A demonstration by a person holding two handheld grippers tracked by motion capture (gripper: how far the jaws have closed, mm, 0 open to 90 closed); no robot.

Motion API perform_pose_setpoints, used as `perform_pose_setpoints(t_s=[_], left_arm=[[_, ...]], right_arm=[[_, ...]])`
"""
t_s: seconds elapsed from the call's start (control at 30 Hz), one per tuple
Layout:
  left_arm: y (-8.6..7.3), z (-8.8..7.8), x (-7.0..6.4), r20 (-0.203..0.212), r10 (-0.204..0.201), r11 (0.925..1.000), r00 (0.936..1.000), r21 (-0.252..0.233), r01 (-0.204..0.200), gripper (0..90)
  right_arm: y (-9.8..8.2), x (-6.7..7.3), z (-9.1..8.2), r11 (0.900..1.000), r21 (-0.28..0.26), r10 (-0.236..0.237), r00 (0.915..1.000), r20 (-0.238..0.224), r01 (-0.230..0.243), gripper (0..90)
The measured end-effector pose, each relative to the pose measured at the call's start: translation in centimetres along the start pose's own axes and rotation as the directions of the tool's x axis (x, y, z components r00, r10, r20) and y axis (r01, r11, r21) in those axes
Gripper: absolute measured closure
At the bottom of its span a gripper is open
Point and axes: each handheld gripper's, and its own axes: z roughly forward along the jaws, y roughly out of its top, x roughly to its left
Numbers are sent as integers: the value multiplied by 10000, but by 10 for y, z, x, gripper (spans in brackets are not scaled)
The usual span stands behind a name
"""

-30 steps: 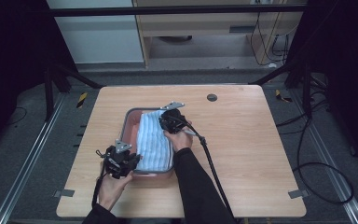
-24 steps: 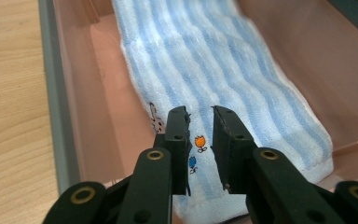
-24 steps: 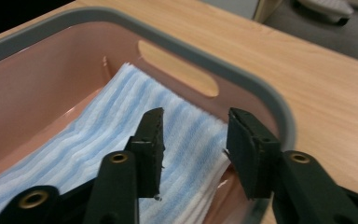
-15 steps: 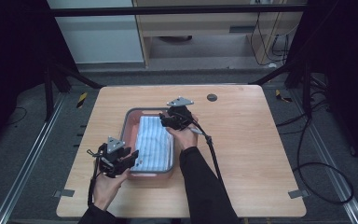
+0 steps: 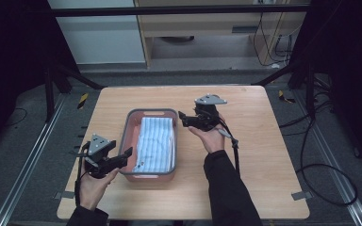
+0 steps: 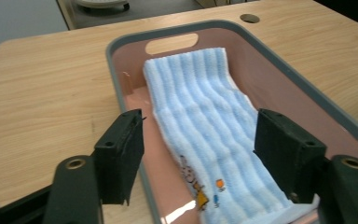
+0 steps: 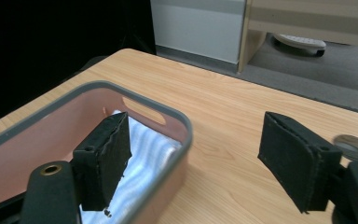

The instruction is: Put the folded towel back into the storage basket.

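Looking at the worktop [image 5: 264, 155], the pink tub [image 5: 133, 123] sat mid-left with the folded blue striped towel [image 5: 156, 143] lying flat inside. Both grippers had backed off it since a second ago, so the drop looked done to me. Right gripper [image 5: 185, 116] hovered just right of the far rim, left gripper [image 5: 126, 153] by the near-left corner, fingers on both spread wide, gripping nothing.

overhead forward-down, two close gripper views, shared bin [image 5: 152, 114]
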Motion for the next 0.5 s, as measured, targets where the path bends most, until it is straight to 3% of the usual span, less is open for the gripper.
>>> perform_pose_setpoints(t_s=[0.13,0.5], left_arm=[[-4,-1,13,-254,-198,9998,9995,-4,198,265],[-16,-5,45,-869,-492,9988,9950,-4,493,253]], right_arm=[[-8,-15,-19,9996,-58,264,9996,-34,-264,213],[-47,-50,-65,9996,112,275,9996,116,-276,185]])
